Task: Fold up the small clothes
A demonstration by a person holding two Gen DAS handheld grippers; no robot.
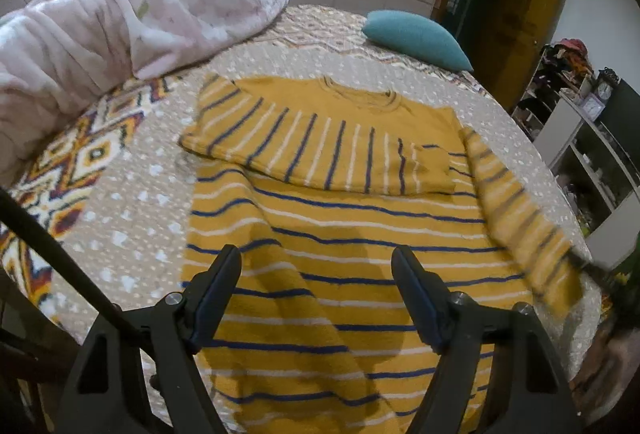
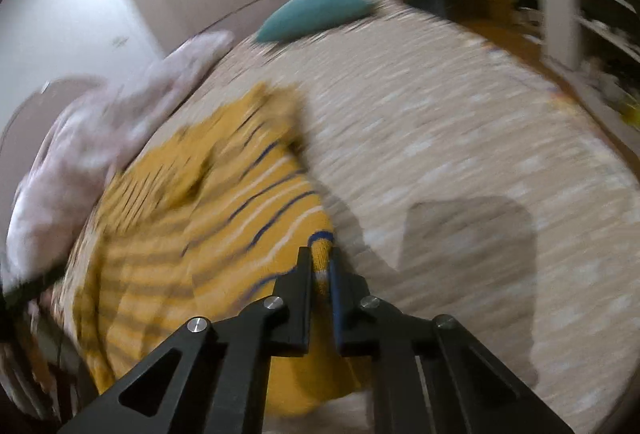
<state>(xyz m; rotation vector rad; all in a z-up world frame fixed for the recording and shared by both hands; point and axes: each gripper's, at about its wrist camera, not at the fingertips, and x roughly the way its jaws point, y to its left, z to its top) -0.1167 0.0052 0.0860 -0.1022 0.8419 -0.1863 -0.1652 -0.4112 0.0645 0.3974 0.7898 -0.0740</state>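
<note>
At the upper left of the left wrist view a pink fleece blanket point(image 1: 120, 14) is heaped on the bed point(image 1: 132, 194), whose patterned quilt carries everything here. In the middle of that frame lies our mustard striped sweater point(image 1: 340, 234), flat with its neckline toward the top, one sleeve point(image 1: 320, 146) already folded across the chest. Our left tongs point(image 1: 320, 298) hover over the lower body of the sweater, spread wide with nothing between them. Toward the right edge the other sleeve point(image 1: 524, 218) is blurred and lifted off the quilt, and a teal pillow point(image 1: 416, 34) sits beyond it at the upper right. In the right wrist view, our right tongs point(image 2: 321, 266) are pressed together, pinching the cuff of that sleeve point(image 2: 320, 254) at lower centre. We judge the step in hand to be carrying this sleeve across the chest to lie over the first. To do it well we should keep the pinch firm, lift only enough to clear the body, and draw the sleeve straight across so the shoulder fold is clean. The left tongs could press the body down if it starts to drag.
</note>
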